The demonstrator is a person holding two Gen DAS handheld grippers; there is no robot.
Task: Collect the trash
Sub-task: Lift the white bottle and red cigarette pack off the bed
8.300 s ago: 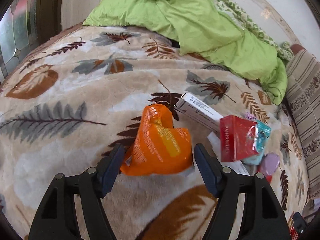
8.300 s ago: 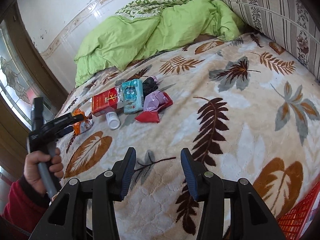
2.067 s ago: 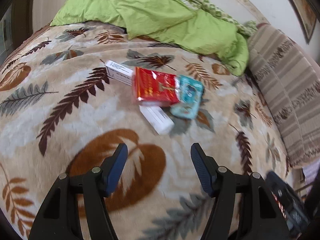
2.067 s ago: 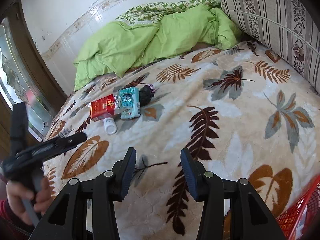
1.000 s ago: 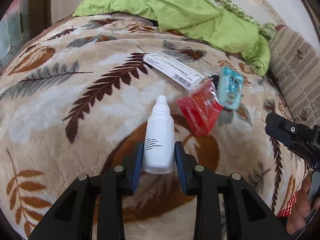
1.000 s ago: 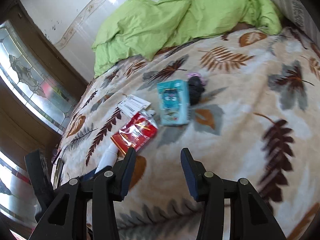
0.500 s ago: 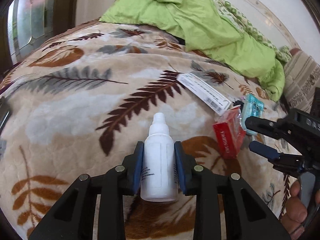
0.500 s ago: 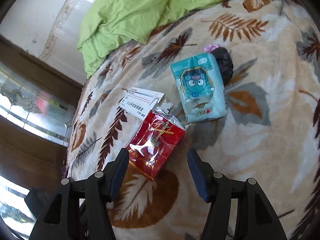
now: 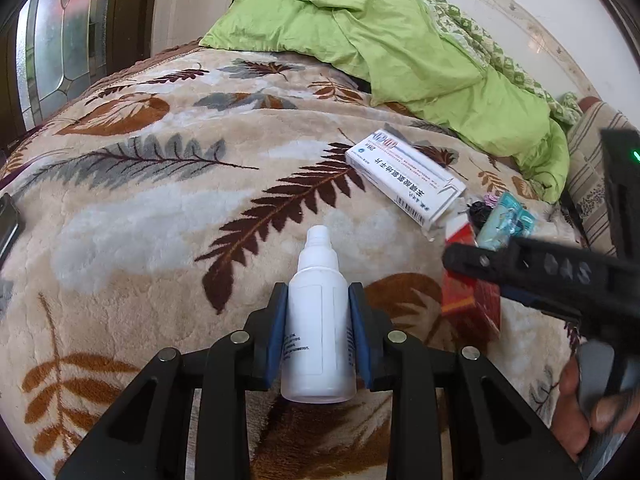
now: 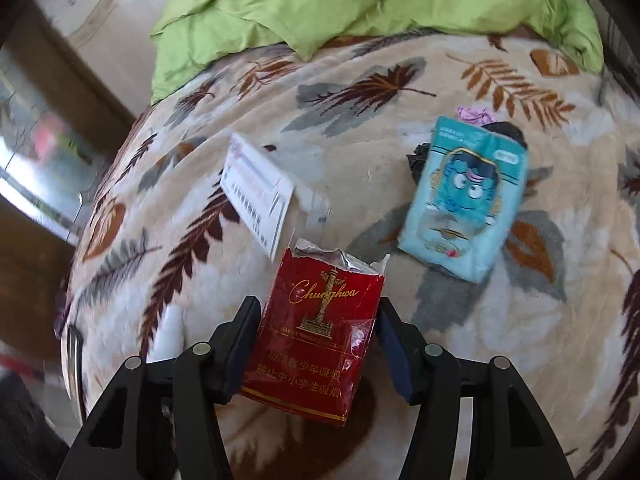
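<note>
Already the left gripper [image 9: 319,326] has its blue-padded fingers [image 9: 277,332] clamped on the sides of a small white plastic dropper bottle [image 9: 318,316], which lies lengthwise between them with its nozzle pointing away, over the plush leaf-patterned blanket [image 9: 160,208] of the bed. The pads press on smooth rounded plastic low on the body, so the bottle could, I judge, squirt forward or swivel nose-down if the hand tilts sharply on its way to wherever the trash goes.

The right gripper [image 10: 316,344] is the riskier one. Its jaws are closing, with a torn-open red soft cigarette pack [image 10: 316,332] between them; the left finger looks to be at the pack's edge, while the right finger [image 10: 394,350] stands just beside the other edge, and I cannot tell that it touches. A soft, crinkly pack will crush rather than resist, so the fingers may fold it and let it slide out, or pinch blanket pile along with it and drag the bedding.

Just beyond the fingertips, to the left, lies a white printed cardboard medicine box [image 10: 258,192]; farther off to the right, well apart from the fingers, sits a pale blue cartoon-printed tissue packet [image 10: 464,200] resting partly on a crumpled black bag [image 10: 418,158]. A clumsy lift could nudge the box. The two grippers work near each other and could collide.
</note>
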